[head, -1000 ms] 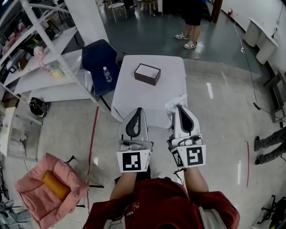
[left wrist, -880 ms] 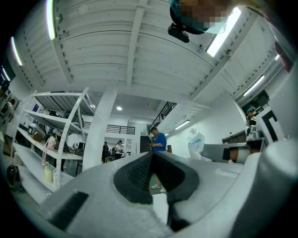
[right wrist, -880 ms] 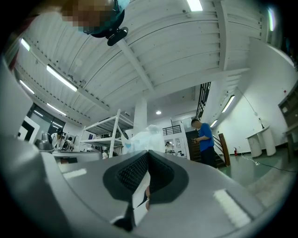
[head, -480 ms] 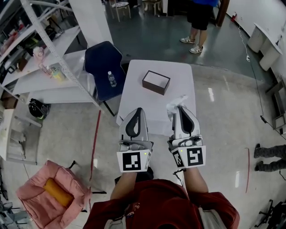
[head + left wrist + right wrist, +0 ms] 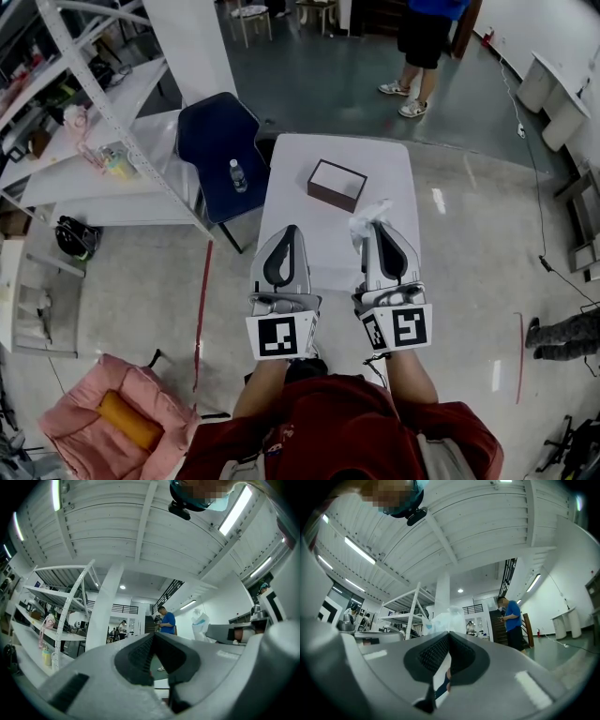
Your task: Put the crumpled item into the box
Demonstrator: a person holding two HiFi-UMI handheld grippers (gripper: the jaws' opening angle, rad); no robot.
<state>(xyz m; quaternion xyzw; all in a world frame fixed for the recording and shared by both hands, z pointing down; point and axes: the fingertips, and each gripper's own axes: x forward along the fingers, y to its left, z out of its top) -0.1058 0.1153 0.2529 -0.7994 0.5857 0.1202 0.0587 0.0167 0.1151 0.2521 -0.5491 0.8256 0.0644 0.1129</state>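
My right gripper [image 5: 377,225] is shut on the crumpled white, see-through item [image 5: 367,216], held over the near edge of the white table [image 5: 375,169]. In the right gripper view the crumpled item [image 5: 443,619] sticks up above the closed jaw tips [image 5: 448,633]. The box [image 5: 337,184], brown outside and white inside, sits open on the table's middle, beyond both grippers. Beside the right one, my left gripper [image 5: 290,229] is shut with nothing in it. Its jaws [image 5: 152,635] meet with no gap in the left gripper view.
A dark blue chair [image 5: 216,141] with a water bottle [image 5: 235,175] stands at the table's left. White shelving [image 5: 94,103] fills the far left. A pink bag [image 5: 112,422] lies on the floor at lower left. One person [image 5: 427,47] stands beyond the table; another's legs [image 5: 562,333] show at right.
The table and box have drifted nearer and rightward in the head view. Both grippers keep the same pose, the right still holding the crumpled item.
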